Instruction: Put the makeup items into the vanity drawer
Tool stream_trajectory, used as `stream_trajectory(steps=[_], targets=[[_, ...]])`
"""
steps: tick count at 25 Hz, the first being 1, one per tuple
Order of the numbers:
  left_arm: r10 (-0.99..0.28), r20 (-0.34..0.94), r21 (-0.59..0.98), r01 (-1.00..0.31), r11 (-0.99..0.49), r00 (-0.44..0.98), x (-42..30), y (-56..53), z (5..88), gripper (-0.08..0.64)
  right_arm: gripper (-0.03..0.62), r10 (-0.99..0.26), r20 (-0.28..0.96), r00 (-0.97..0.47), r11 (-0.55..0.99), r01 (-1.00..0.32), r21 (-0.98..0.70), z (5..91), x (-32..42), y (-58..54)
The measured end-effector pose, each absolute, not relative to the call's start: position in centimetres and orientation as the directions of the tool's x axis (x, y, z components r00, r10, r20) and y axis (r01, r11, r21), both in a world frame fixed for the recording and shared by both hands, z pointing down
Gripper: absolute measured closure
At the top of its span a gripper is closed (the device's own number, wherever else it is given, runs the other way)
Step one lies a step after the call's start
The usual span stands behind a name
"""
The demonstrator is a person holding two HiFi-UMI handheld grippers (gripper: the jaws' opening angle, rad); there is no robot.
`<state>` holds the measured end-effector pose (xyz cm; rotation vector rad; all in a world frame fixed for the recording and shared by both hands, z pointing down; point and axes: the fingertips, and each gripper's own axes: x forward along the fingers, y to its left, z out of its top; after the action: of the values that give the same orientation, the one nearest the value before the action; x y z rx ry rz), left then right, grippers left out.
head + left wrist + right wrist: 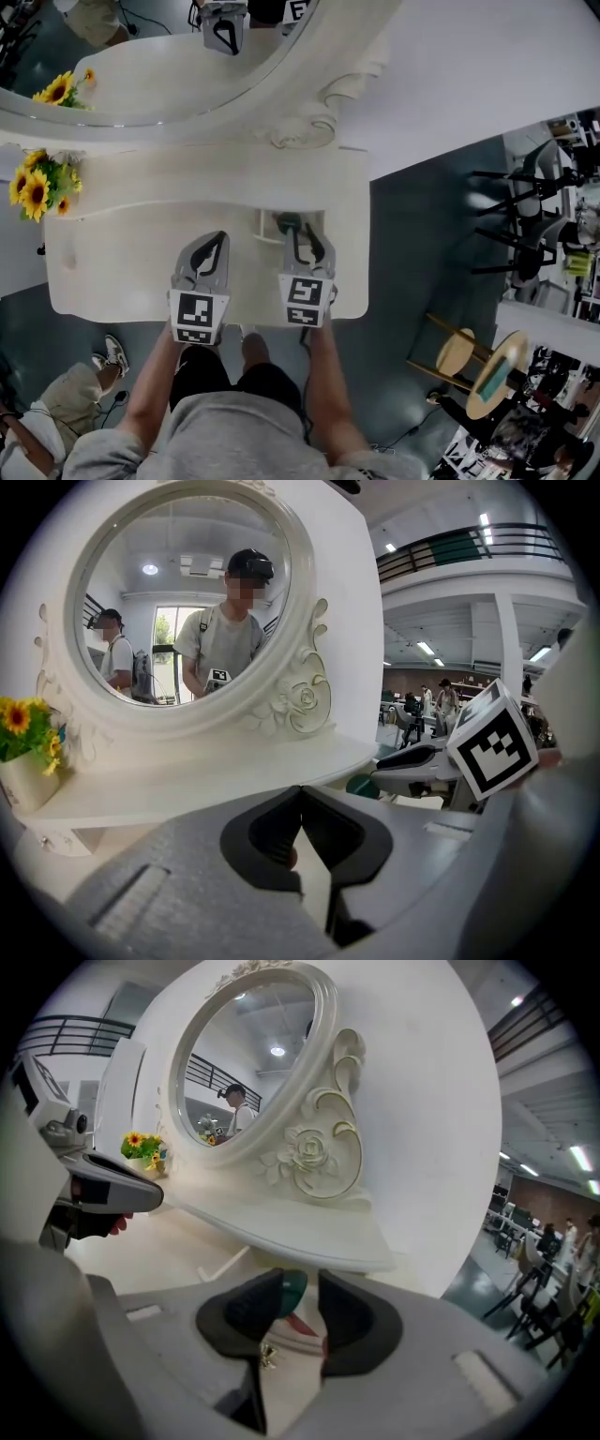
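A dark green makeup item [288,223] lies in the open drawer [266,228] of the white vanity [122,262]. My right gripper [303,232] hangs right over that drawer. In the right gripper view its jaws [300,1281] stand apart; the green item [292,1289] sits between the tips against the left pad, with a gap to the right pad. Below it in the drawer lie a red-and-white item [298,1324] and a small gold piece [268,1357]. My left gripper [222,237] hovers over the bare tabletop left of the drawer, tips together [300,790], nothing in it.
An oval mirror [141,66] in a carved frame rises behind the tabletop. A vase of sunflowers [33,187] stands at the table's left end. To the right on the floor are a round wooden stool [466,354] and black stands [525,216].
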<state>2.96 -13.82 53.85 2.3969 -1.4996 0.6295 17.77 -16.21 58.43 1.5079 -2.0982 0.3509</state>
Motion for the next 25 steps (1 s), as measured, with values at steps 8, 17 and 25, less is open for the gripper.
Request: stream_trajectory(steps=[8,17,25], targets=[[-0.798,0.472,-0.022,-0.899,-0.436,0.375,3.0,-13.2,53.5,0.549,0.411,-0.792,0.554,-0.258,0.351,-0.934,0.067,58.2,17.9,-15.5],[-0.835,0.413,-0.051,-0.906,-0.419,0.363,2.6,-12.6,50.1,0.549,0.411,-0.821,0.498,-0.279,0.360,-0.930,0.072,54.5,17.6,-14.7],[-0.891,0.327,-0.087,-0.929,-0.360,0.314,0.9,-10.9,44.3,0.549,0.421,-0.859,0.381,-0.340,0.393,-0.917,0.066,47.4,15.8,-12.8]])
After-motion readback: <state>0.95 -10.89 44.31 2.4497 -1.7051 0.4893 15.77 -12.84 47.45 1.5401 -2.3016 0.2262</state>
